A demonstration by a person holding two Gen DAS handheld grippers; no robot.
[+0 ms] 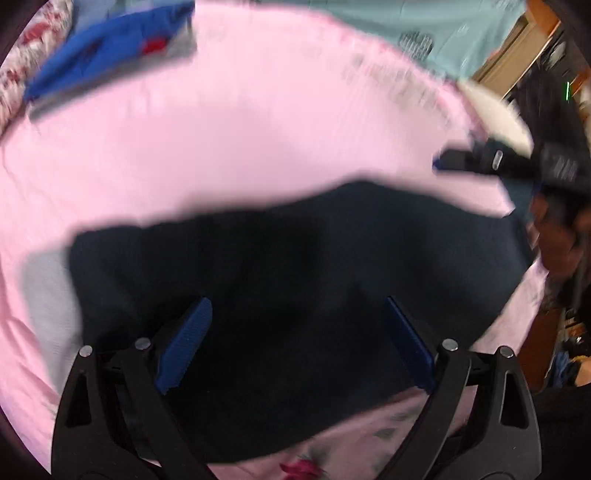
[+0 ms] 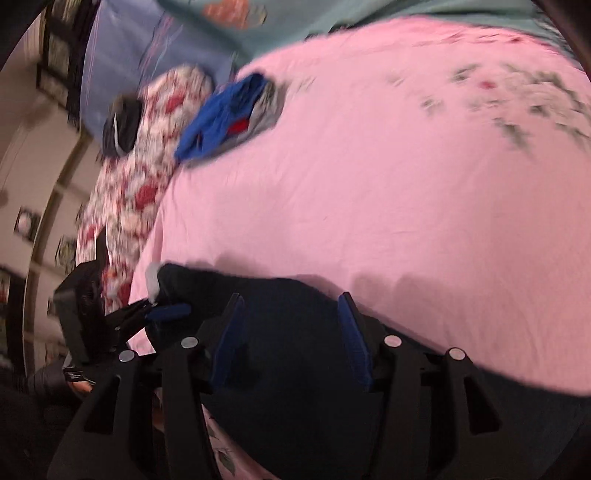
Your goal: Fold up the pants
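Dark navy pants [image 1: 288,266] lie flat on a pink bedsheet [image 1: 221,140]; a pale lining shows at their left end. My left gripper [image 1: 295,317] is open just above the pants, blue pads wide apart. My right gripper [image 2: 291,306] is open over the same pants [image 2: 295,387], nothing between its pads. The right gripper shows blurred in the left wrist view [image 1: 480,158] at the right, over the sheet. The left gripper shows in the right wrist view [image 2: 162,310] at the pants' left end. Both views are motion-blurred.
A folded blue and grey garment [image 1: 107,55] [image 2: 229,114] lies at the far side of the bed. A red-and-white floral pillow [image 2: 147,166] sits at the left. A teal blanket [image 1: 424,29] lies beyond the sheet. Furniture [image 1: 554,332] stands past the bed's right edge.
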